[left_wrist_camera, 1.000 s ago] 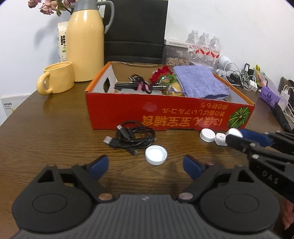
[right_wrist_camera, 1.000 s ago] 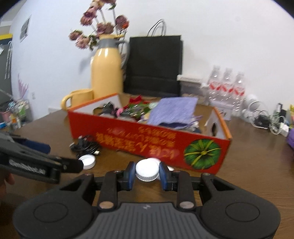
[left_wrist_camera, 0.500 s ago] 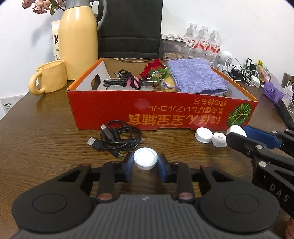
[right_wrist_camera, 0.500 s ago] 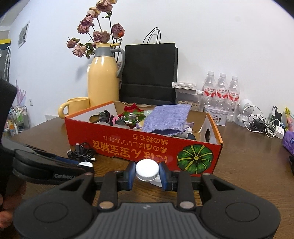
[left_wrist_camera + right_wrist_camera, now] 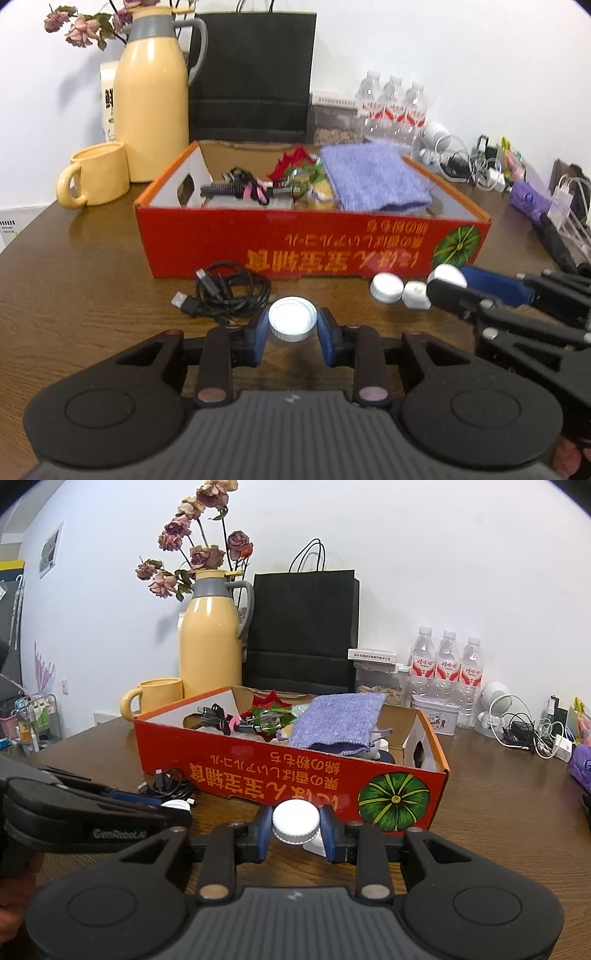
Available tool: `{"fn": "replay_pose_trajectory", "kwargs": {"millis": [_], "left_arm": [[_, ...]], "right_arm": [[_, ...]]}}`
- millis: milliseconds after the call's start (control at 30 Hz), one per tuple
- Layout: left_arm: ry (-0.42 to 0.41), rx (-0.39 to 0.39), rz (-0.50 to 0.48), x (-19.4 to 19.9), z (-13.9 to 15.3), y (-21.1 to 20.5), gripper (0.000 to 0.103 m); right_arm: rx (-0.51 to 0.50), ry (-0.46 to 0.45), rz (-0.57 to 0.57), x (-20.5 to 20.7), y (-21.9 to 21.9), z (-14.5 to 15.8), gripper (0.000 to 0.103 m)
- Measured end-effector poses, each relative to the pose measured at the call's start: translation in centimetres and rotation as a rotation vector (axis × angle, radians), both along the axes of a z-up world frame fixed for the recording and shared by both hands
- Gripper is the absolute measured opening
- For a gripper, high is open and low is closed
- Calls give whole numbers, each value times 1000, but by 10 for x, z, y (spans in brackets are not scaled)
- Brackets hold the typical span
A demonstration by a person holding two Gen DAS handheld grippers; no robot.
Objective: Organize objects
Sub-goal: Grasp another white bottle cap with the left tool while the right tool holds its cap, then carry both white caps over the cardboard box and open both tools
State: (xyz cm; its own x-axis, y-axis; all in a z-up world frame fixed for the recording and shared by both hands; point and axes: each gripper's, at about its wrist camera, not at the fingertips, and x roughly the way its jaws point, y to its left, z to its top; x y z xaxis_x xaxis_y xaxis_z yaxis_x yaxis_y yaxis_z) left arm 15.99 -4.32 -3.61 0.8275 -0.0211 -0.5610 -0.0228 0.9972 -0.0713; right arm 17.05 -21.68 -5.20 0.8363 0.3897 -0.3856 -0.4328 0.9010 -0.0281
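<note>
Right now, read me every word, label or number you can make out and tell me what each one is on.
"GenRobot.AI": on the side of the left gripper, seen from the right wrist.
Yellow Japanese print on the red box: upside down, not reliably readable.
Red labels on the water bottles: too small.
Dark print on the white carton behind the flask: blurred.

Red box (image 5: 207, 236) with orange rim, white inner walls, yellow lettering, green striped pumpkin emblem (image 5: 457, 244). Lavender knitted cloth (image 5: 373, 177) inside, beside red-and-green leaves (image 5: 295, 164). White bottle cap (image 5: 292, 323) between blue pads of black left tool (image 5: 292, 334); another white cap (image 5: 295, 821) in black, blue-padded right tool (image 5: 295, 829). Black coiled cable (image 5: 229, 291). Dark brown wood-grain tabletop (image 5: 74, 280). Pale yellow thermos (image 5: 151, 99) with grey collar; matching yellow mug (image 5: 98, 175). Black paper bag (image 5: 303, 627). Faded pink dried roses (image 5: 195, 554).
</note>
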Motion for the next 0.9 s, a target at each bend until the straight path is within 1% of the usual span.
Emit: {"fn": "replay_pose_trajectory", "kwargs": {"millis": [167, 400, 500, 700, 900], "left_arm": [[-78, -11, 5, -5, 20, 5, 29], [-176, -15, 4, 5, 51, 12, 29], [-207, -18, 9, 16, 64, 15, 29], [-254, -40, 23, 48, 83, 22, 29], [-274, -53, 44, 80, 91, 26, 29]], "right_arm": [[28, -20, 19, 0, 1, 5, 27], [79, -66, 26, 14, 4, 31, 27], [76, -103, 25, 25, 11, 45, 27], [57, -144, 28, 59, 33, 66, 27], [55, -139, 15, 101, 50, 74, 27]]}}
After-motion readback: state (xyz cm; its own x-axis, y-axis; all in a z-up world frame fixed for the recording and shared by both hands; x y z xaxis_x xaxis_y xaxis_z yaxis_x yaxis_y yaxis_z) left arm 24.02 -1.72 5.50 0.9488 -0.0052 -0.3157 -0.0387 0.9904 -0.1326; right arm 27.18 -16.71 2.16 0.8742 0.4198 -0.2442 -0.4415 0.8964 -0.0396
